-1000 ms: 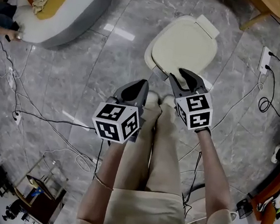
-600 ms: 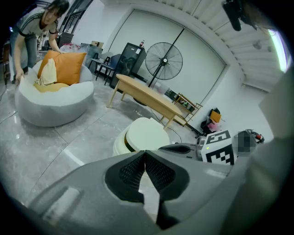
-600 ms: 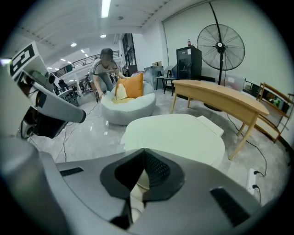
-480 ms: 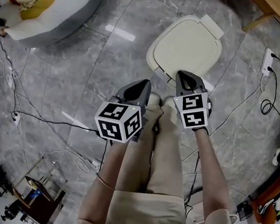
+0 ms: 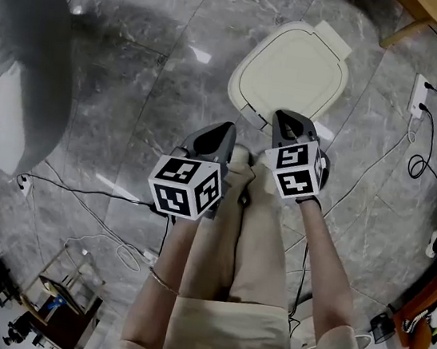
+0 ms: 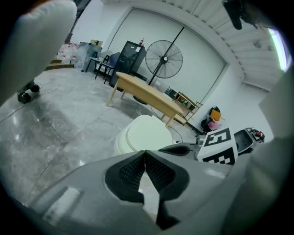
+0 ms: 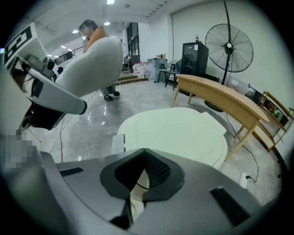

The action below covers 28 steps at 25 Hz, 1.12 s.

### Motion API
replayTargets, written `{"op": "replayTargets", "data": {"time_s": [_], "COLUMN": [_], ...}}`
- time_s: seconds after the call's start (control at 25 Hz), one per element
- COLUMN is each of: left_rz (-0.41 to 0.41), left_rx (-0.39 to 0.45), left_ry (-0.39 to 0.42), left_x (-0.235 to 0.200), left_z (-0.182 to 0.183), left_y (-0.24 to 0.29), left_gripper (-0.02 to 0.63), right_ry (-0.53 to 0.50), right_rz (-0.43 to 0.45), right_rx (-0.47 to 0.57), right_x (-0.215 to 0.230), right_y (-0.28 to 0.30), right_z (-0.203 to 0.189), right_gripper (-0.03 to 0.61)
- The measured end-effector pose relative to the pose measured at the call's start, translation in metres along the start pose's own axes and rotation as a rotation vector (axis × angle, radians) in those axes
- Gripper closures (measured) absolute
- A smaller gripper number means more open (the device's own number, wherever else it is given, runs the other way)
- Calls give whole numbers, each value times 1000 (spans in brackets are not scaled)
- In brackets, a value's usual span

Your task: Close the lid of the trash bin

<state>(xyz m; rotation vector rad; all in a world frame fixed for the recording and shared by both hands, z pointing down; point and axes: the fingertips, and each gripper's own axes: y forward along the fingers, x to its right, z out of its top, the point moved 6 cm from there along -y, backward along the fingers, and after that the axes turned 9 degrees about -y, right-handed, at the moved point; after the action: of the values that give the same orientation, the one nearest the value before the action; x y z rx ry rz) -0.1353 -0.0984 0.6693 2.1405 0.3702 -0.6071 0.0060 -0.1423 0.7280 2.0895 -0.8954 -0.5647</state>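
Since the lid (image 5: 297, 66) already lies flat on the cream trash bin (image 5: 235, 93), standing on the grey floor (image 5: 131, 109) just beyond both tools, the task looks finished, the left gripper (image 5: 226, 129) and right gripper (image 5: 284, 117) both closed and empty.

Trash bin (image 5: 291, 73), cream, lid (image 7: 177, 133) down.
The bin is seen upright on the grey stone floor (image 5: 130, 117), low and rounded in outline. The lid is laid flat and level over the rim, and no gap is noted along the visible edge. A small squared tab (image 5: 332, 39) is carried at the far edge, possibly the hinge. A pale plate (image 7: 118, 143) at the near rim cannot be identified.
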Motion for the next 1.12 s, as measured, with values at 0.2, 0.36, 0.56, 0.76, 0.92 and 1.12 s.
{"op": "replayTargets", "data": {"time_s": [0.2,0.36,0.56,0.76,0.92,1.12], "left_rz": [-1,1,-1,-20,-37,-56], "left_rx": [-1,-6,-9,11,32,75], "left_ry": [-2,-4,2,20,41,76], "left_x": [0,-1,3,14,30,51], "left_z": [1,1,5,23,41,67], "left_y": [2,1,-5,-19,-37,-61], "left_gripper": [591,591,591,591,591,591], "right_ry": [-15,-33,-35,22,100,154], "right_rz": [-8,-21,7,13,13,-5], "right_rx": [-16,-22,-47,8,75,157], "right_x": [-2,-3,-2,1,6,18], "right_y": [1,2,0,-23,-52,-92], "right_z": [0,1,1,16,36,68], "right_gripper": [574,574,574,574,574,574]}}
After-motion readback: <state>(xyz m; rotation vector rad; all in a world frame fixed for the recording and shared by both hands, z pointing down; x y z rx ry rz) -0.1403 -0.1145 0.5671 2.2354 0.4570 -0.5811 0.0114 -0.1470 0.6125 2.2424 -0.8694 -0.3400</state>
